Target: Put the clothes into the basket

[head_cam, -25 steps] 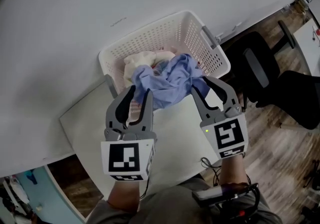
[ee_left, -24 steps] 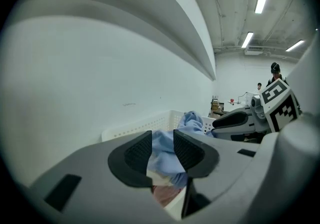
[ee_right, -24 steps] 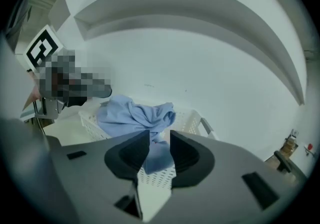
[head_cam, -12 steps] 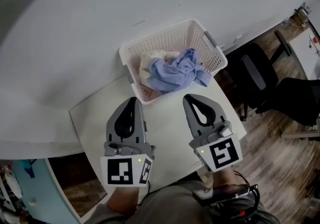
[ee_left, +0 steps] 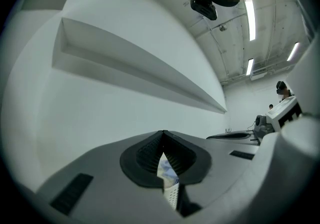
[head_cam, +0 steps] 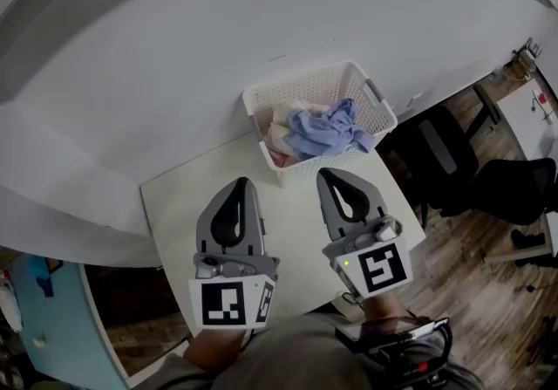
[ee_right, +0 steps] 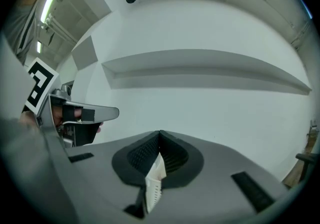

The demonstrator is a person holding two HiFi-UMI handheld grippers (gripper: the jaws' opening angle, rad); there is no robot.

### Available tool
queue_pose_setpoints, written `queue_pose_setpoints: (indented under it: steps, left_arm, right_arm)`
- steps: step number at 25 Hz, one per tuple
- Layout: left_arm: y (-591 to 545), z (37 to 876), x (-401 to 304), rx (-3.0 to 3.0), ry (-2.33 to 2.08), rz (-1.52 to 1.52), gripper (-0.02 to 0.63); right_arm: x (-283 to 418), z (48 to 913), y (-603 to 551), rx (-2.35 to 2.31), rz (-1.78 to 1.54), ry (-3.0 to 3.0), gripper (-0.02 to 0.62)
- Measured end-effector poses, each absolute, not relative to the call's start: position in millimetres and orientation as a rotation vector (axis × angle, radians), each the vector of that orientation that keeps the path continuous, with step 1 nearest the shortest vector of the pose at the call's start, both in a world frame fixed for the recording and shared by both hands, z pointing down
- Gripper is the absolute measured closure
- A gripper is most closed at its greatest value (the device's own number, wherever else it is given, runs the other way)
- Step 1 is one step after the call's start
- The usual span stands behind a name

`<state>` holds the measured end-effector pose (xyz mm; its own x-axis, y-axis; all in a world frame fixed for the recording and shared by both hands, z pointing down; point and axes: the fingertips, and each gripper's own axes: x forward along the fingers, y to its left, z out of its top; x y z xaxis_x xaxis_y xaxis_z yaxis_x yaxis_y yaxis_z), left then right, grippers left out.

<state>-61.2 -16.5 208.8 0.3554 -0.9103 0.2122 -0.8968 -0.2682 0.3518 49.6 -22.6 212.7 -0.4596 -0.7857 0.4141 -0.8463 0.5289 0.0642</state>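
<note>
left tool (head_cam: 239, 183) & right tool (head_cam: 330, 175), jaws just closed tight w/ nothing between, held over the table (head_cam: 292, 209); clothes (head_cam: 324, 128) piled in basket (head_cam: 307, 88) at table's far edge.

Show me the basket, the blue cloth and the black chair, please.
basket (head_cam: 301, 87), head view, on its far perforated wall.
blue cloth (head_cam: 324, 128), head view, on the middle of the bundle.
chair (head_cam: 433, 166), head view, on its dark body.
</note>
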Motion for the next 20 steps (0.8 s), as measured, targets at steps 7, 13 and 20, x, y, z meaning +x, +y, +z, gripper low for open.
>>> queue_pose_setpoints:
  steps: [7,13,20]
  left_arm:
    - [-11.9,195.7,-77.5,2.214,-1.606,-0.074,0.597]
    - [-7.9,191.5,-86.7,2.208,-1.622,-0.084,0.597]
    - [-1.8,193.8,-85.1,2.215,-1.609,-0.066,0.597]
  right_arm:
    - [32.4,198.1,-24.8,1.322,0.167,-2.396,0.589]
    - [20.7,189.6,-25.4,1.31,0.136,-2.42,0.589]
    - [16.2,192.8,-20.5,1.291,0.144,-2.427,0.589]
